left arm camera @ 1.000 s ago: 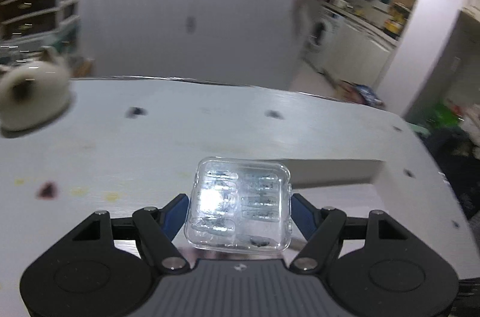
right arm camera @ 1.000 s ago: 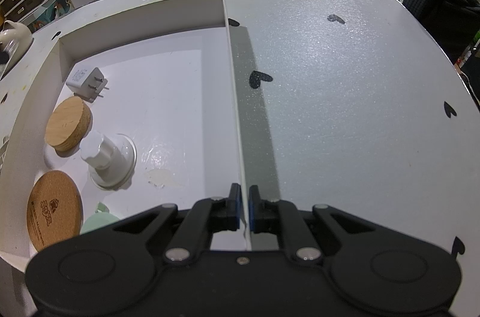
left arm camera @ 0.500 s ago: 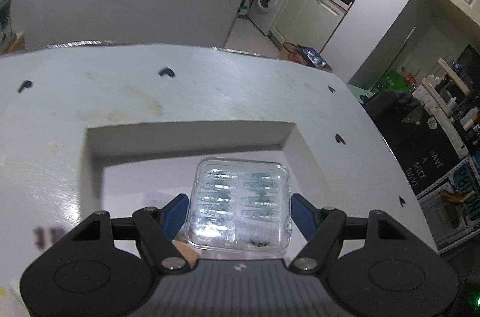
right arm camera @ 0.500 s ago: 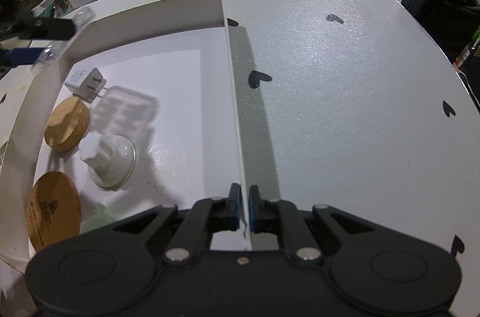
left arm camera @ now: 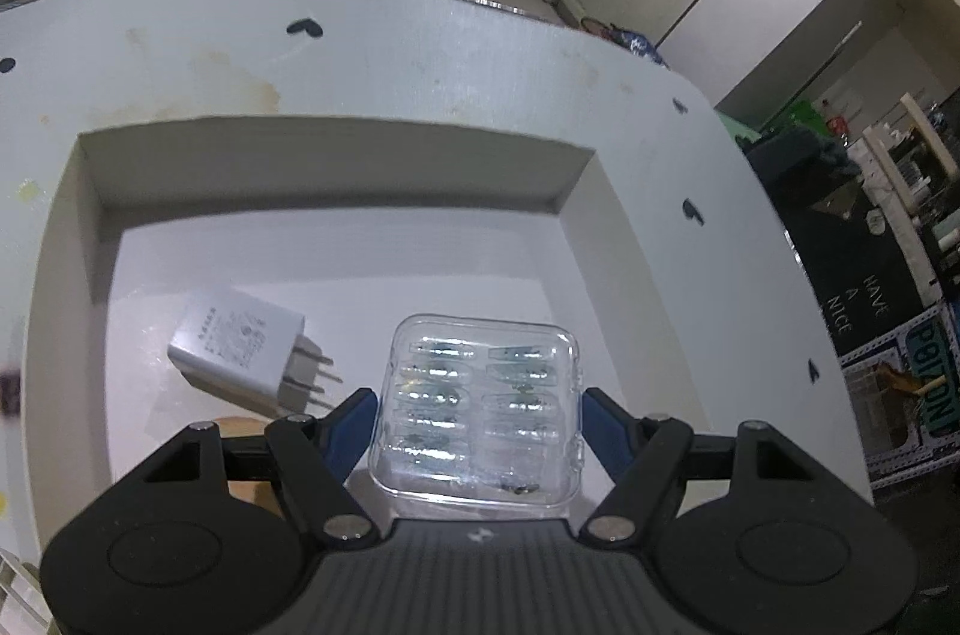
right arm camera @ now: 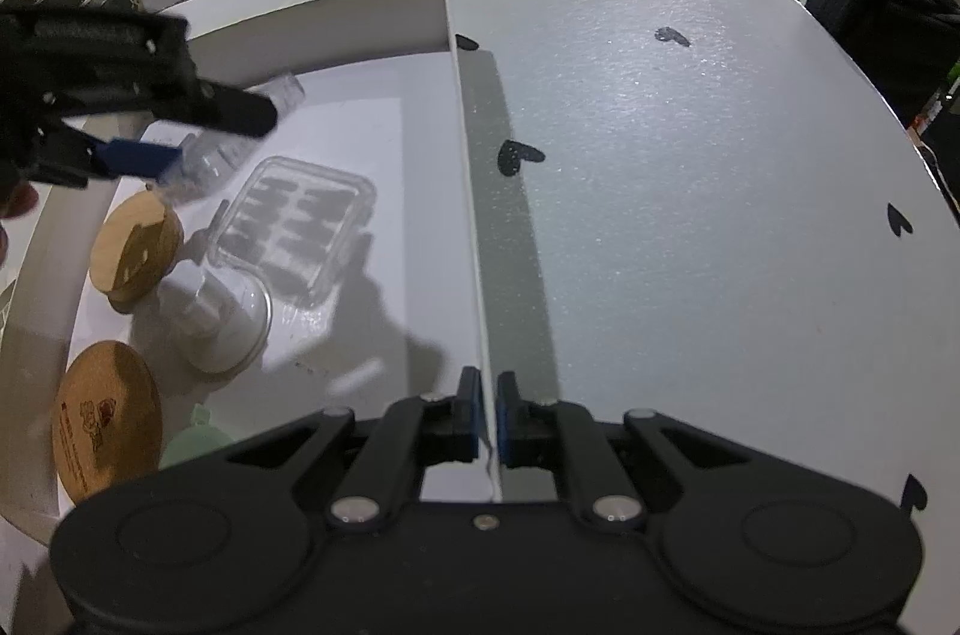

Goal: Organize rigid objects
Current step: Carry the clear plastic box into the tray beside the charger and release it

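My left gripper (left arm camera: pixel 480 410) is shut on a clear plastic case (left arm camera: pixel 483 410) with small compartments and holds it in the air over the white shallow box (left arm camera: pixel 336 167). In the right wrist view the left gripper (right arm camera: pixel 198 137) enters from the left with the case (right arm camera: pixel 234 137), whose shadow falls on the box floor. My right gripper (right arm camera: pixel 487 416) is shut on the box's right wall (right arm camera: pixel 474 215) at its near end. A white plug adapter (left arm camera: pixel 240 347) lies in the box below the case.
In the box lie two cork coasters (right arm camera: pixel 141 245) (right arm camera: pixel 102 422), a white suction knob (right arm camera: pixel 222 317) and a pale green piece (right arm camera: pixel 195 446). The white table (right arm camera: pixel 690 155) with black heart marks stretches right of the box. A dark chair (right arm camera: pixel 876 17) stands at the far right.
My left gripper has carried the clear case from beyond the box's left side to above the box and lower toward its floor. The right gripper has not moved.
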Action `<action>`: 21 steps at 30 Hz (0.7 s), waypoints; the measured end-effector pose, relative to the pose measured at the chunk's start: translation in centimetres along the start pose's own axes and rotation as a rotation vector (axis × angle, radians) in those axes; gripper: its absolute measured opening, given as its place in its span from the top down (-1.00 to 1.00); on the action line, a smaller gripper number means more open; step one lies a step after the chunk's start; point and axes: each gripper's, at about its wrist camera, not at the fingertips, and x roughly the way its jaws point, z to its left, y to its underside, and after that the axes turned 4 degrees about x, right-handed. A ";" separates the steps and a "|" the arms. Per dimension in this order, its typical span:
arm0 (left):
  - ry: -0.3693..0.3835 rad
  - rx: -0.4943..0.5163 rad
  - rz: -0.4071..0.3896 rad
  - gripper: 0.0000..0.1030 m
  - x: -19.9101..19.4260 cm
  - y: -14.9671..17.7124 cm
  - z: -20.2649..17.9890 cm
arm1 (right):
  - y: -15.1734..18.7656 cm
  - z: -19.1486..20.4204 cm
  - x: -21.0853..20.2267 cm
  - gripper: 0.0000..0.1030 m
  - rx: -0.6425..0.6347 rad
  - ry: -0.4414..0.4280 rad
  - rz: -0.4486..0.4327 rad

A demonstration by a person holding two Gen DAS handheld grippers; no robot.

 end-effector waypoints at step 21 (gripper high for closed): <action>-0.046 0.045 0.015 -0.74 1.6 0.0 -0.3 | -0.2 0.1 0.0 0.87 -0.001 0.010 0.016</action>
